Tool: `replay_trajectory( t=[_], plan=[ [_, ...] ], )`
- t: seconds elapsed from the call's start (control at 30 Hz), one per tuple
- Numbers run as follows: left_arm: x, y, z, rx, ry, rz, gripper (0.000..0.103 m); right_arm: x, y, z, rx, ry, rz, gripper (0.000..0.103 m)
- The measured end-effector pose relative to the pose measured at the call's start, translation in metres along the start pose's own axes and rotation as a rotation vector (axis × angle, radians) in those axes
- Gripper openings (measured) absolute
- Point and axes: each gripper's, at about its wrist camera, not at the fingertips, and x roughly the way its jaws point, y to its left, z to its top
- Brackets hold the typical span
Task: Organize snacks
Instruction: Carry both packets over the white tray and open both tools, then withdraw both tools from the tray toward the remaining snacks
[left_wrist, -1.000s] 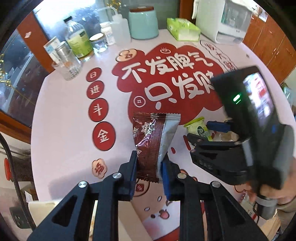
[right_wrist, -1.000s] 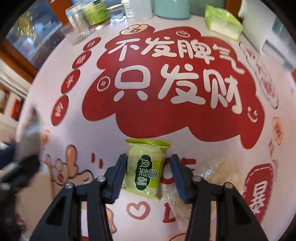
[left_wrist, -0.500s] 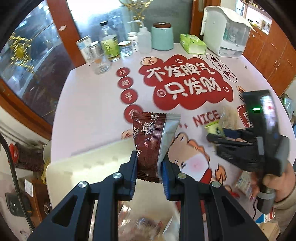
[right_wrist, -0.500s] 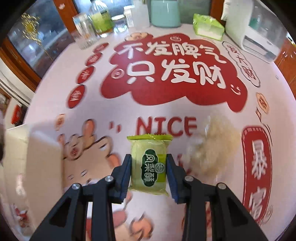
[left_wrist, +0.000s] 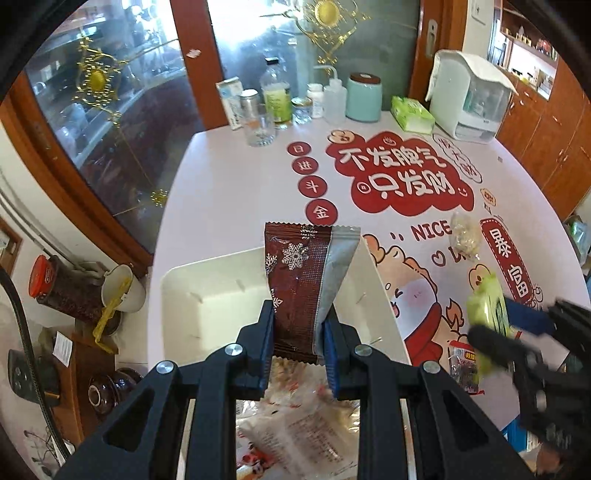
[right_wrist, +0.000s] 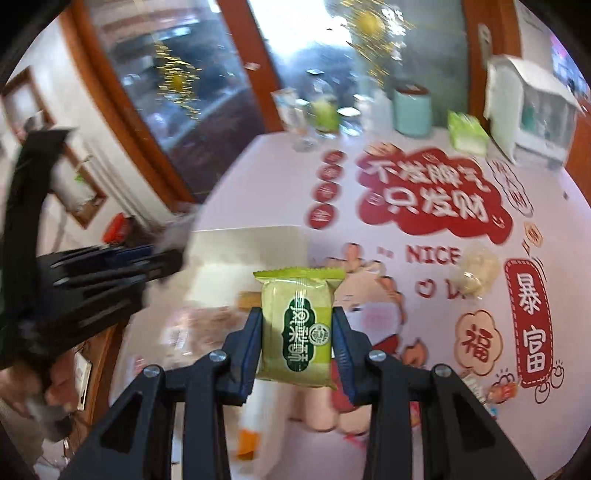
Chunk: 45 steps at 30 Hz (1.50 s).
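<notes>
Left wrist: 1 brown packet (left_wrist: 303, 291), 1 green packet (left_wrist: 487, 314), both gripped.

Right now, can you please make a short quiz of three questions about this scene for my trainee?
1. True or false: the left claw holds a brown snack packet.
2. What colour is the packet in the right claw?
3. The white bin sits: A) on the table's near left part, B) beside the teal canister.

Key: 1 true; 2 green; 3 A.
</notes>
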Motion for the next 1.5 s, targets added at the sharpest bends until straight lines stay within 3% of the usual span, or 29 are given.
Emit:
replay_trajectory(
  t=[0.27, 0.77, 0.8, 0.87, 0.9, 0.93, 1.5],
  plan=[
    [-0.022, 0.015, -0.018, 0.004, -0.047, 0.024, 0.022, -0.011, 0.056, -0.025, -0.095, 0.005, 0.032, 0.037],
    [-0.01, 0.019, -0.038, 0.016, 0.002, 0.028, 0.024, 0.001, 0.076, -0.044, -0.095, 0.105, 0.005, 0.038],
    [-0.008, 0.019, -0.04, 0.017, 0.011, 0.036, 0.03, 0.001, 0.075, -0.044, -0.092, 0.107, 0.004, 0.038],
    [-0.005, 0.019, -0.044, 0.016, 0.022, 0.055, 0.055, -0.001, 0.074, -0.045, -0.083, 0.106, -0.004, 0.045],
    [-0.005, 0.019, -0.046, 0.014, 0.019, 0.066, 0.075, -0.002, 0.073, -0.046, -0.076, 0.103, -0.01, 0.047],
    [-0.006, 0.019, -0.047, 0.011, 0.01, 0.076, 0.08, -0.002, 0.072, -0.046, -0.07, 0.101, -0.01, 0.048],
    [-0.006, 0.009, -0.056, 0.02, 0.021, 0.054, 0.081, -0.013, 0.068, -0.05, -0.051, 0.07, -0.028, 0.049]
  ],
)
